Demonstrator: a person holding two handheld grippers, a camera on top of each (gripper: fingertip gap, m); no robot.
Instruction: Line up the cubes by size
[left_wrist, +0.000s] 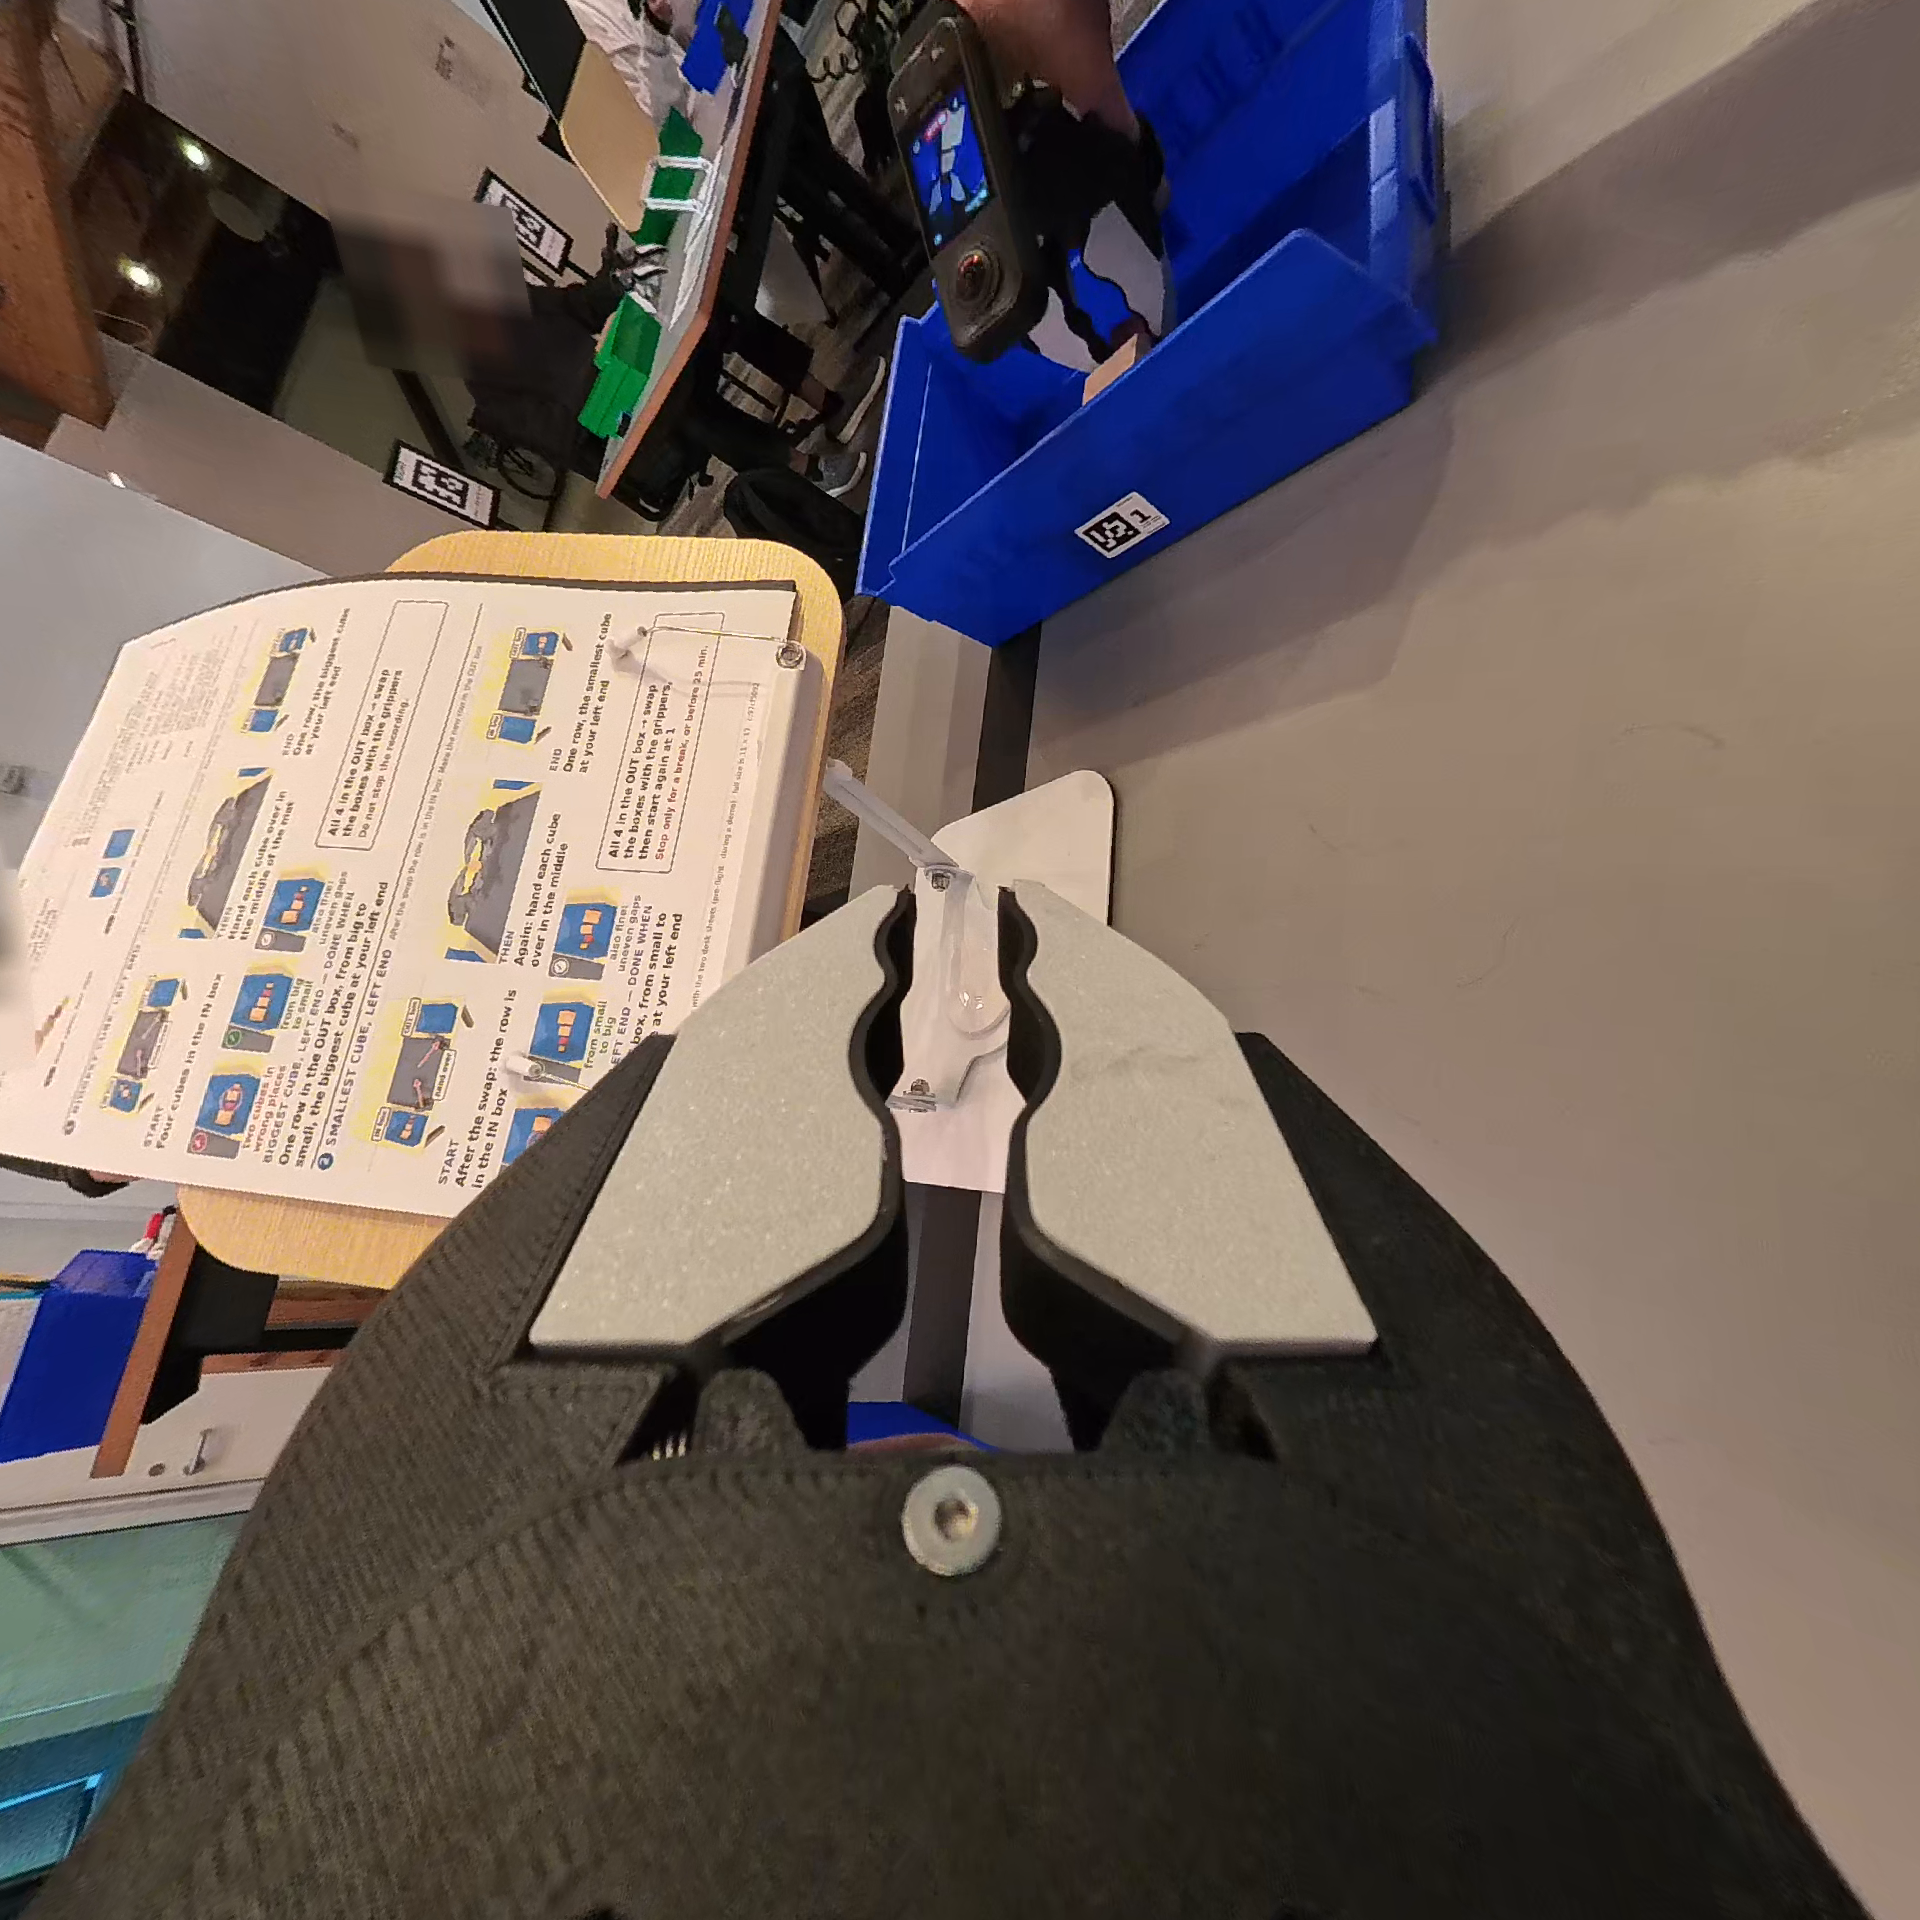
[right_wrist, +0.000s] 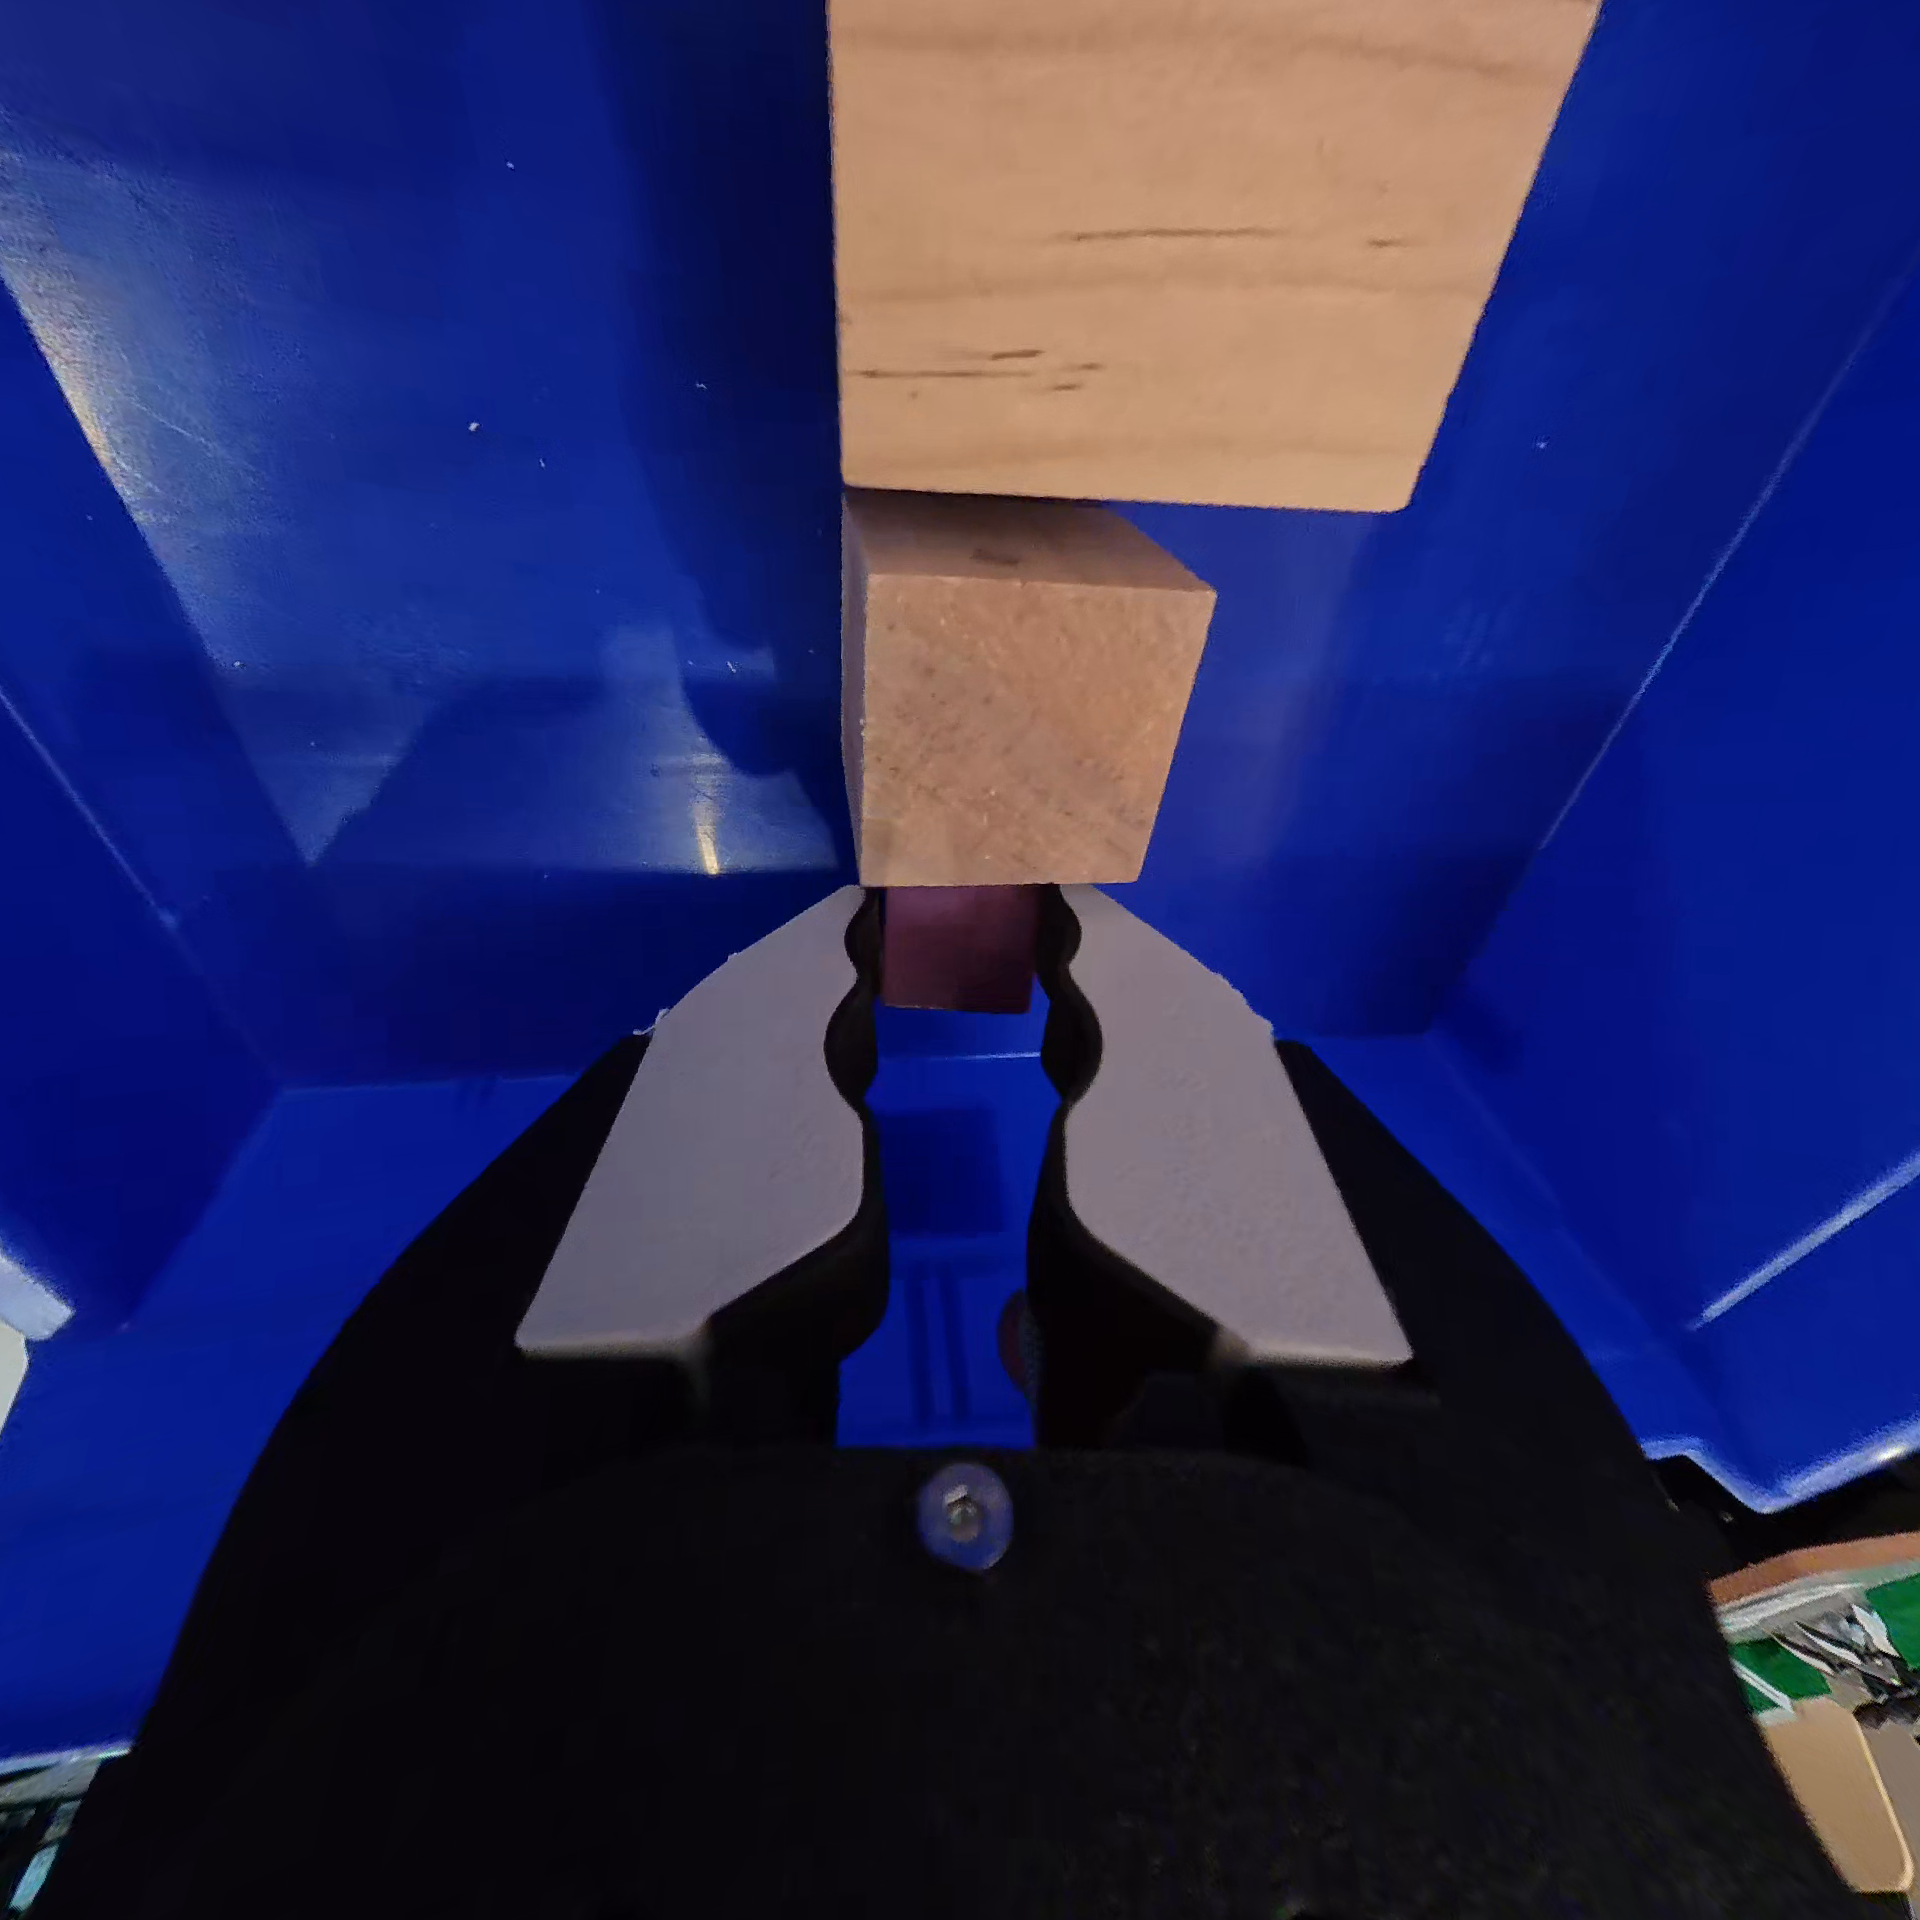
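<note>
We held a small dark purple cube (right_wrist: 958, 951) in the right tongs (right_wrist: 958, 940), both black pads pressed against its sides, inside the blue bin (right_wrist: 416, 520). Just beyond it stood a mid-sized wooden cube (right_wrist: 1023, 717), and beyond that a large wooden cube (right_wrist: 1174, 260), the three forming one row running away from us. The purple cube's far face sat right at the mid-sized cube; we could not tell whether they touched. Our left tongs (left_wrist: 954, 914) hovered well apart from the bin, over the near edge of the grey desk (left_wrist: 1507, 935), with a narrow gap between the fingers and nothing gripped. To the left, an instruction sheet (left_wrist: 416, 883) lay on a stand.
</note>
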